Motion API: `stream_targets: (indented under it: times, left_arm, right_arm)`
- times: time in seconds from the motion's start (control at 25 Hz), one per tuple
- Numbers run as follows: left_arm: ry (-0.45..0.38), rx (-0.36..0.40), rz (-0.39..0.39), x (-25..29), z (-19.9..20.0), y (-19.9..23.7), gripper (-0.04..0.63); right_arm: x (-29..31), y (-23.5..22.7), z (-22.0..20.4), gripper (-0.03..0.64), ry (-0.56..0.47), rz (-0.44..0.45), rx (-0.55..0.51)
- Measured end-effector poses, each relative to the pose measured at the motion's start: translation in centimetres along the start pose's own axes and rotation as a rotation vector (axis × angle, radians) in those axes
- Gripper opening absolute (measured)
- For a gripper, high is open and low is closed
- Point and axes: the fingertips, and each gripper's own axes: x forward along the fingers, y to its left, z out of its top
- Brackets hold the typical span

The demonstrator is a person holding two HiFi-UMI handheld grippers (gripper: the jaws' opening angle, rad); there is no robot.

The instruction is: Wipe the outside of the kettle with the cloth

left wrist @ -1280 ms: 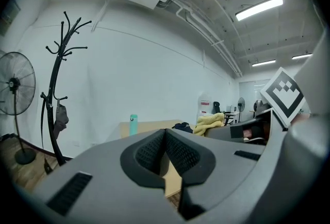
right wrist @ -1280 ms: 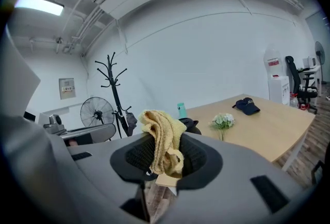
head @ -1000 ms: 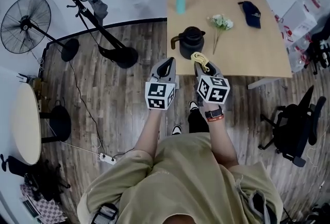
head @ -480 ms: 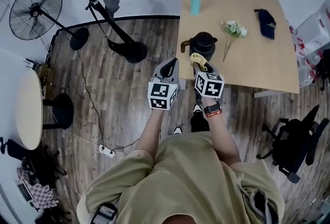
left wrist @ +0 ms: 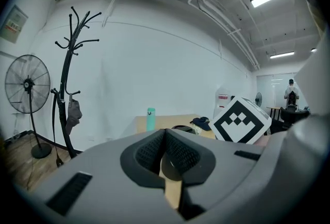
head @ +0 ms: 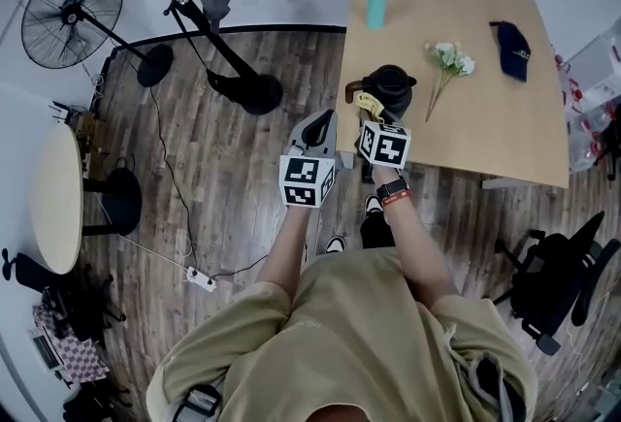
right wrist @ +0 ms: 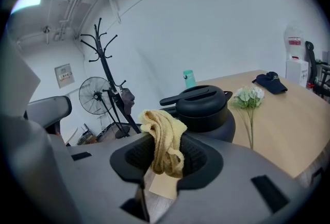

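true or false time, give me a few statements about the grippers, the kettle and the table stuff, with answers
1. The right gripper holds the cloth. True.
2. The left gripper grips the kettle. False: it is shut on nothing, beside the table.
3. The kettle's lid is off. False: the lid is on.
4. In the head view the flowers lie to the right of the kettle. True.
5. The bottle lies on its side. False: it stands upright.
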Motion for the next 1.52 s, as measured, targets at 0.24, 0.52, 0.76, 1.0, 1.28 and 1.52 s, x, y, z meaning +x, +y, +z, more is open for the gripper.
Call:
stream_targets:
  times: [0.24,0.52,0.76,1.0,1.28,1.52]
  left_arm:
    - [0.018,0.000,0.022,0.8,-0.6,0.8,0.021]
    - [0.027,0.004,0.042,1.3,-0.8,1.6,0.021]
    - [0.030,0.004,0.044,1.6,-0.9,1.9,0.021]
    - [0.039,0.007,0.046,1.5,-1.2,1.8,0.021]
    - [0.037,0.006,0.045,1.4,-1.2,1.7,0.021]
    - [0.030,0.005,0.039,1.5,-1.2,1.3,0.021]
  right_arm:
    - [2.0,-0.5,0.1,0.133,0.017,-0.017,0.022]
    - [3.3,-0.4,-0.3,0.133,0.045,-0.045,0.048]
    - [4.1,-0.2,-0.5,0.133,0.048,-0.055,0.059]
    - [4.1,-0.3,-0.8,0.133,0.049,-0.049,0.064]
    - [3.5,-0.6,-0.9,0.133,0.059,-0.047,0.074]
    - [2.8,-1.2,-1.4,0.133,0.071,-0.048,0.063]
